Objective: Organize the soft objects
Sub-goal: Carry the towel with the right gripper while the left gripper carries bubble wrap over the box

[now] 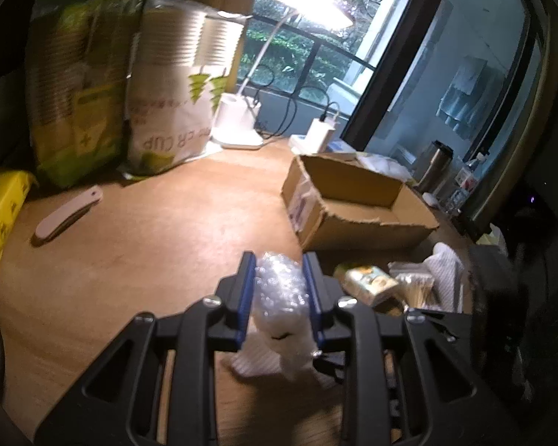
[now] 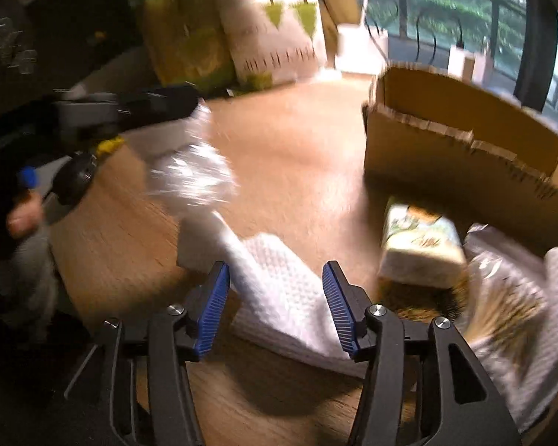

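- The bubble wrap (image 1: 279, 290), a clear crumpled wad, sits clamped between the blue pads of the left gripper (image 1: 279, 282), held above the wooden table (image 1: 175, 230), on the near side of the cardboard box (image 1: 353, 204).
- In the right wrist view the same wad (image 2: 193, 171) hangs to the left of the box (image 2: 457, 148), which stands open at the top with torn edges.
- The right gripper (image 2: 275, 308) has its jaws apart and holds nothing; behind the gap lies a folded white paper towel (image 2: 279, 290) with a dimpled texture, flat on the table in front of the box and not touched by the pads.
- A small tissue pack (image 2: 420, 245) with a green and yellow print lies just before the box's front wall; its writing is too blurred to read.
- Beside that pack, right of it, is a clear bag of thin sticks (image 2: 502, 297) on another white towel.
- Left of the box and well apart from it, two tall sleeves of stacked cups stand at the table's back edge: the white one (image 1: 175, 85) reads "CUP" upside down, with green tree shapes; the green one (image 1: 78, 85) cannot be read.
- A lit white desk lamp (image 1: 241, 122) stands between the white sleeve and the box.
- A pale folding knife (image 1: 69, 212) lies far left of the box.
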`<state>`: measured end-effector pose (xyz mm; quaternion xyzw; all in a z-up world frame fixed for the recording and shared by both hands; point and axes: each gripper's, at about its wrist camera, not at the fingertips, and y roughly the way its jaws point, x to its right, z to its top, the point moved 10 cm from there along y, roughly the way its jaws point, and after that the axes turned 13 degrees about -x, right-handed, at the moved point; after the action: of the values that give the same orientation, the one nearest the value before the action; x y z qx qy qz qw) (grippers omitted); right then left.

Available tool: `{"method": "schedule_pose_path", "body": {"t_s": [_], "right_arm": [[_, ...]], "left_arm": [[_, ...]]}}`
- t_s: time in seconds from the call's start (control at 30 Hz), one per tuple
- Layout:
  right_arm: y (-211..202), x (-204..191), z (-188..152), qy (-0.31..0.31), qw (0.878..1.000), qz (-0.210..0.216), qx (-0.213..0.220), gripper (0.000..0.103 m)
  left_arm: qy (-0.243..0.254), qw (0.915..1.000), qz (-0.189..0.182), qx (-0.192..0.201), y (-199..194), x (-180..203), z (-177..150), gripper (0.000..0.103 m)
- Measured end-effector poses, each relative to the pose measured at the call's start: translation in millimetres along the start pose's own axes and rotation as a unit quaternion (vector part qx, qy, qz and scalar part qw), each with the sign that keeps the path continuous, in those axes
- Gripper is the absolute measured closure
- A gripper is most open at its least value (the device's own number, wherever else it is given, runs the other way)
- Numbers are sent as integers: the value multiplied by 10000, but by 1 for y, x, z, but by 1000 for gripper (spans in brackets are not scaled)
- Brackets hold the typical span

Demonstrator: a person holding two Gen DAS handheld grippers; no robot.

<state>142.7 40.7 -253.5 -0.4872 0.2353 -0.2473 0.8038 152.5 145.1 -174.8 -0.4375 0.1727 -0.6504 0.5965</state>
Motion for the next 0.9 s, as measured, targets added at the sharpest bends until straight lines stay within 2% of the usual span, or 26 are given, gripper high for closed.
{"method": "schedule_pose_path", "body": {"t_s": [0.07,0.2,0.23,0.27,0.33,0.53,0.9], "right_arm": [[12,-1,-2,0,9998,-97,-166,48],[15,-4,-1,-184,9989,-419,-125,49],[15,-4,-2,-209,9985,-483,-115,56],[15,-3,-2,-221,9980,-585,-87,71],[11,2,-1,-138,9984,-539,-69,93],[-8,13,0,26,9989,-438,174,94],[-98,53,19,279,9921,-529,1099,94]], "left_arm": [[-81,10000,-9,-15,0,-8,-4,76],[-148,9999,-10,-1,-3,-16,-10,76],[-149,9999,-5,7,-4,-16,-11,76],[-142,9999,5,15,-5,-17,-11,76],[-122,9999,50,40,-7,-16,-11,76],[-59,9997,195,130,-16,-13,-7,76],[242,9986,239,416,-28,25,21,76]]}}
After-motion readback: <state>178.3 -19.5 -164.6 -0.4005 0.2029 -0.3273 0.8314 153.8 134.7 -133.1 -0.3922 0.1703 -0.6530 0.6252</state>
